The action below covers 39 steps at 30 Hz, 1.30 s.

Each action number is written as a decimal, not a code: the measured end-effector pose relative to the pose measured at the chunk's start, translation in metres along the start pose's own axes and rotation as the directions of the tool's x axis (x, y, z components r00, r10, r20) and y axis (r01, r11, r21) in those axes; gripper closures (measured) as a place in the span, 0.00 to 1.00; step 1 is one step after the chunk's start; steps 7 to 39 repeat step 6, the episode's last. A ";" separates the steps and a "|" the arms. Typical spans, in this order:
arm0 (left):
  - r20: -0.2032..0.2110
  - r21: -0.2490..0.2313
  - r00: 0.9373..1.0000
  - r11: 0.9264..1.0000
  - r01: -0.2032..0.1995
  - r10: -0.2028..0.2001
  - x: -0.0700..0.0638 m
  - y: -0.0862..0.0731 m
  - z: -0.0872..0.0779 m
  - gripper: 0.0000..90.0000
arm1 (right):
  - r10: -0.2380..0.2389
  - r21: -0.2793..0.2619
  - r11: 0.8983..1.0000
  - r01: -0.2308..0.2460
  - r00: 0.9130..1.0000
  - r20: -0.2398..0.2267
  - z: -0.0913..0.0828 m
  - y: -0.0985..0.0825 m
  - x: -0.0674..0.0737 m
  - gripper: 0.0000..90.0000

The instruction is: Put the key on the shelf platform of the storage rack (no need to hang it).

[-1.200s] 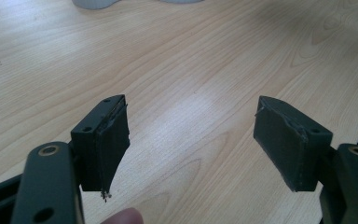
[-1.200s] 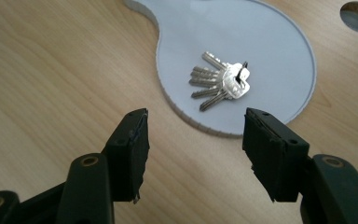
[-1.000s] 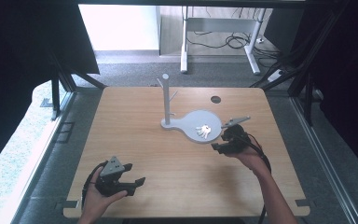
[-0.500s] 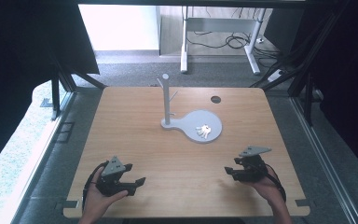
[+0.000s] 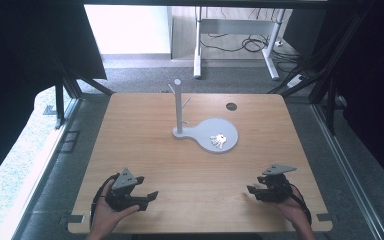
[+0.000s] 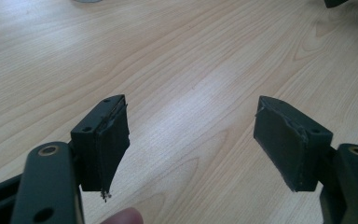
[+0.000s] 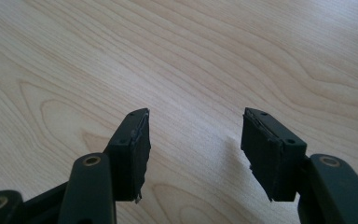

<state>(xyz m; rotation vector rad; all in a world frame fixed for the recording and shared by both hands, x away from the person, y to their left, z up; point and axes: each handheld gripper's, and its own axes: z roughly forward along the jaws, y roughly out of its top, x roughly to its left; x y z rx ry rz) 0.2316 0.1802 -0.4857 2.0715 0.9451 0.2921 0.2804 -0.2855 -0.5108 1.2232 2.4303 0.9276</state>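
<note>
**Keys ahead and to the left of the right gripper, both grippers empty**

Right gripper [image 5: 254,190], at the near right edge of the table [image 5: 145,150]: jaws apart, nothing between them, bare wood grain under and beyond the tips in the right gripper view [image 7: 193,140]. Pointing leftward across the board, roughly toward the other hand, not toward the stand.

Left gripper [image 5: 147,196], at the near left edge: jaws likewise spread wide and empty in the left gripper view [image 6: 191,144], aimed to the right along the near side of the table.

Outward from there: bunch of keys [image 5: 218,141] lying flat on the round grey plate [image 5: 227,130] of the key stand, near mid-table, slightly right of centre. From the right gripper, forward and to the left; from the left gripper, forward and further off to the right. Right hand judged the nearer of the two, though well apart from the keys as things stand.

Upright post [image 5: 178,107] with short side pegs rising from the narrow end of the plate, just left of the keys and apart from them. Long axis of the plate running from post to keys, slanting toward the right gripper's side.

Likely demand of the next reach: turn the right jaws forward, come down over the bunch from the open side of the plate, away from the post.
</note>
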 end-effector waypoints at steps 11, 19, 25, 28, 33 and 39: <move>0.001 0.004 1.000 1.000 -0.003 0.003 -0.001 0.000 0.001 0.30 | 0.001 -0.005 1.000 -0.001 1.000 0.009 0.002 -0.001 -0.001 0.46; 0.001 0.004 1.000 1.000 -0.003 0.003 -0.001 0.000 0.001 0.30 | 0.001 -0.005 1.000 -0.001 1.000 0.009 0.002 -0.001 -0.001 0.46; 0.001 0.004 1.000 1.000 -0.003 0.003 -0.001 0.000 0.001 0.30 | 0.001 -0.005 1.000 -0.001 1.000 0.009 0.002 -0.001 -0.001 0.46; 0.001 0.004 1.000 1.000 -0.003 0.003 -0.001 0.000 0.001 0.30 | 0.001 -0.005 1.000 -0.001 1.000 0.009 0.002 -0.001 -0.001 0.46; 0.001 0.004 1.000 1.000 -0.003 0.003 -0.001 0.000 0.001 0.30 | 0.001 -0.005 1.000 -0.001 1.000 0.009 0.002 -0.001 -0.001 0.46; 0.001 0.004 1.000 1.000 -0.003 0.003 -0.001 0.000 0.001 0.30 | 0.001 -0.005 1.000 -0.001 1.000 0.009 0.002 -0.001 -0.001 0.46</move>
